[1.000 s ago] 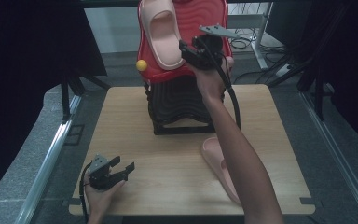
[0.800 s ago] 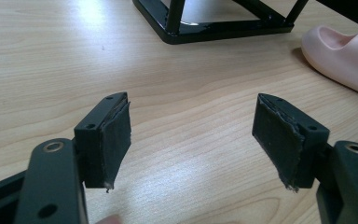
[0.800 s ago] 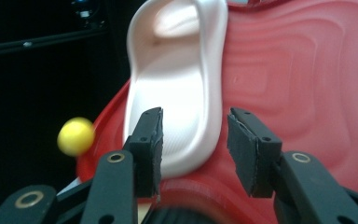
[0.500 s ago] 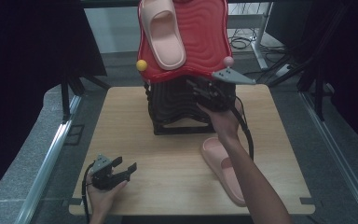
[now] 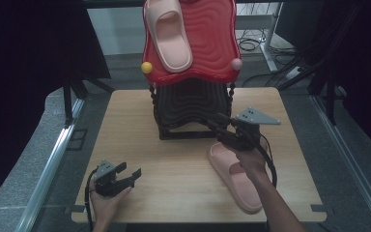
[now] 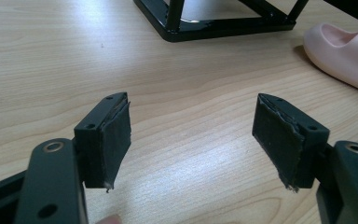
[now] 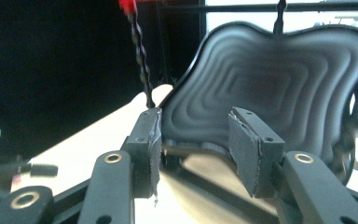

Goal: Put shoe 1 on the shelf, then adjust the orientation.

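Dark curtains and a grey floor surround the wooden surface (image 5: pixel 125 145), which carries a two-tier shoe rack (image 5: pixel 188 104) at its far centre; the rack serves as the landmark below. Its red upper tray (image 5: pixel 212 43) is tilted toward the camera and holds one pink slipper (image 5: pixel 168 34) on its left half. A yellow ball (image 5: pixel 147 67) and a pink ball (image 5: pixel 236 64) sit at the tray's lower corners. Below it is the black ribbed lower tray (image 7: pixel 270 88).

A second pink slipper (image 5: pixel 236 179) lies flat on the surface, in front of the rack and to its right, toe end nearest the rack.

The right claw (image 5: pixel 218 126) is just in front of the rack's right front corner, above the toe end of this slipper, pointing toward the lower tray. Its jaws are partly open with nothing between the pads.

The left claw (image 5: pixel 129 175) rests well in front of the rack to the left, near the surface's front edge, jaws wide and empty
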A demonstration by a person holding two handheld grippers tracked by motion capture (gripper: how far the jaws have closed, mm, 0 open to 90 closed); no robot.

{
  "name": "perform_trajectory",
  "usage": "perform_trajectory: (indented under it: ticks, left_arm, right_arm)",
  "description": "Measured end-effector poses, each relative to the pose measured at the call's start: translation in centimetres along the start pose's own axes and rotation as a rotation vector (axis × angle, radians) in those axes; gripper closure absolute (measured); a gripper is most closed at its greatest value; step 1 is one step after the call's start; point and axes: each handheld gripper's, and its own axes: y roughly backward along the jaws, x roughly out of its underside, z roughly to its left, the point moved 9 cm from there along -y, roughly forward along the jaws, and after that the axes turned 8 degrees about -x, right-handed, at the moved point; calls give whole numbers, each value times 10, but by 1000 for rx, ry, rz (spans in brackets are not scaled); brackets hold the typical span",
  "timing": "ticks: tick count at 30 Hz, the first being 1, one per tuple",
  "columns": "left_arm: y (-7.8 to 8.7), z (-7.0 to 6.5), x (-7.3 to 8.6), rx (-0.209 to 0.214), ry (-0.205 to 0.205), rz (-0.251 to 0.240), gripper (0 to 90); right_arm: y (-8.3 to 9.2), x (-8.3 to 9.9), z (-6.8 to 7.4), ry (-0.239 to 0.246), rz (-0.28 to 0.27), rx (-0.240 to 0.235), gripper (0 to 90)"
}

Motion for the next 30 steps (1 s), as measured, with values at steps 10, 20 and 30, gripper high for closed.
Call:
perform_trajectory:
  ticks: [10, 20, 30]
  left_arm:
    - [-2, -1, 0, -5, 1, 4, 279]
    - [-3, 0, 1, -10, -4, 9, 279]
    - [-1, 1, 0, -10, -4, 2, 279]
  right_arm:
    - [30, 60, -19, -30, 57, -1, 544]
    - [37, 84, -27, -30, 90, 13, 543]
    - [60, 113, -46, -43, 158, 74, 554]
